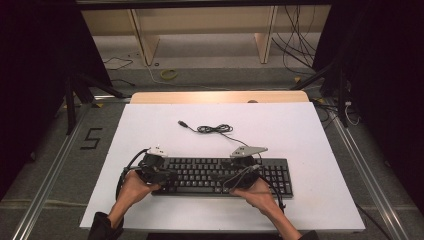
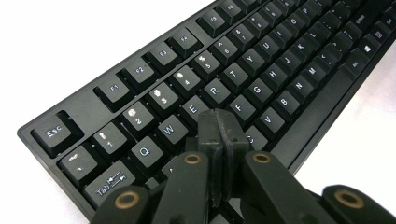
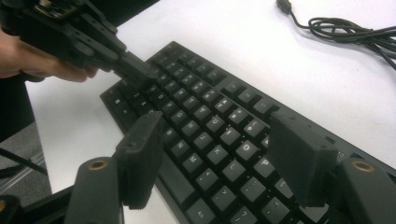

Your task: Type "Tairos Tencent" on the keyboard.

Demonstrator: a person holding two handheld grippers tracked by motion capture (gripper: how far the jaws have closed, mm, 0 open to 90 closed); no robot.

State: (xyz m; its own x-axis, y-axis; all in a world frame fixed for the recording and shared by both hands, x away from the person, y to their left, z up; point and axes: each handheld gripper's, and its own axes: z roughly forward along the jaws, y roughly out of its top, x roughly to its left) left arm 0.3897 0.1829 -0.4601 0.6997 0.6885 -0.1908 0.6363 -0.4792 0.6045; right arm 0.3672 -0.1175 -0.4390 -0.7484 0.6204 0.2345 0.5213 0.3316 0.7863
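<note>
**Pressing keys with closed fingers: left set on the letter rows**

Desk (image 1: 310, 125): white, flat top, bare apart from the work. The black full-size plastic keyboard (image 1: 220, 176) lies along its near edge, square to the person; its thin black cable (image 1: 215, 129) loops away behind it, plug end loose on the desk, well clear of both hands.

Left gripper (image 2: 219, 122): fingers brought tight together into one blunt tip, nothing between them, poised over the letter rows just below the E and R keys. Contact with a key cannot be told from here. Judged step: pressing a single key with the closed tip.

Right gripper (image 3: 219, 154): fingers wide apart, holding nothing, hovering above the right-hand letter block.

To do it well, as I judge:
- Come straight down on one key cap's centre; the tip looks wide enough to catch a neighbour.
- Press lightly; the keyboard is unanchored and may skid.
- Close the right fingers before it presses.
</note>
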